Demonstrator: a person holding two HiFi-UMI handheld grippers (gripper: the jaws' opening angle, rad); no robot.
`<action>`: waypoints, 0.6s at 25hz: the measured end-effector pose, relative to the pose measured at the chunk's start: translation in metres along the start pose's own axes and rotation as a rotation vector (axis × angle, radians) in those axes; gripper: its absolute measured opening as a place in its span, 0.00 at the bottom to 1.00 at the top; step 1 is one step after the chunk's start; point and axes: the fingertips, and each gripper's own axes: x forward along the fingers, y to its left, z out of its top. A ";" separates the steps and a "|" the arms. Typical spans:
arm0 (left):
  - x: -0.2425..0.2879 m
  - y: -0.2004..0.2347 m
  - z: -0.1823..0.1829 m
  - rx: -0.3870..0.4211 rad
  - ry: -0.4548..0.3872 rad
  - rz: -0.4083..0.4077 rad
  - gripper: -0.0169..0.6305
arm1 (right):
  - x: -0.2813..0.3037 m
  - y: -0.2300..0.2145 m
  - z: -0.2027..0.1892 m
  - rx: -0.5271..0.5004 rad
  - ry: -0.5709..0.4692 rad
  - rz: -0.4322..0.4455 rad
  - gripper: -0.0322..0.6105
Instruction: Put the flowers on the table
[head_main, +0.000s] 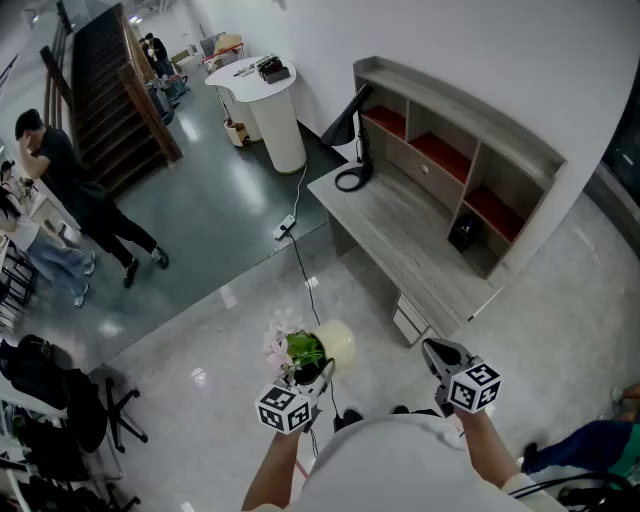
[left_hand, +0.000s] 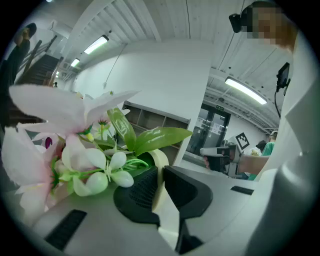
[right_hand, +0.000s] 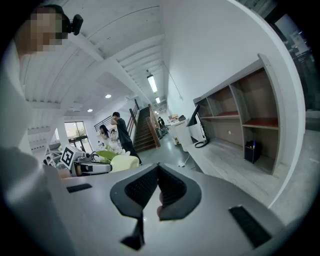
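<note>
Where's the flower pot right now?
In the head view the flower pot is low and left of centre, its rim pinched in the left gripper, over the floor and short of the grey desk.

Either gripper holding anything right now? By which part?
The left gripper holds the flower pot by its pale rim, pinched between the fingers. The right gripper is shut, with nothing in it.

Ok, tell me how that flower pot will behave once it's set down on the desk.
The flower pot is probably light: the left gripper carries it by the rim alone. Its flowers lean to one side, so it may tip. They look floppy and delicate.
</note>
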 end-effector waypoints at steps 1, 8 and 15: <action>0.000 0.000 0.000 0.000 -0.001 -0.001 0.11 | 0.001 0.000 0.000 -0.001 0.000 0.000 0.08; 0.000 0.006 -0.001 0.000 0.002 -0.005 0.11 | 0.005 0.001 0.000 -0.001 -0.006 -0.007 0.08; -0.005 0.014 0.002 0.000 -0.003 -0.021 0.11 | 0.014 0.012 -0.002 -0.008 -0.003 -0.004 0.08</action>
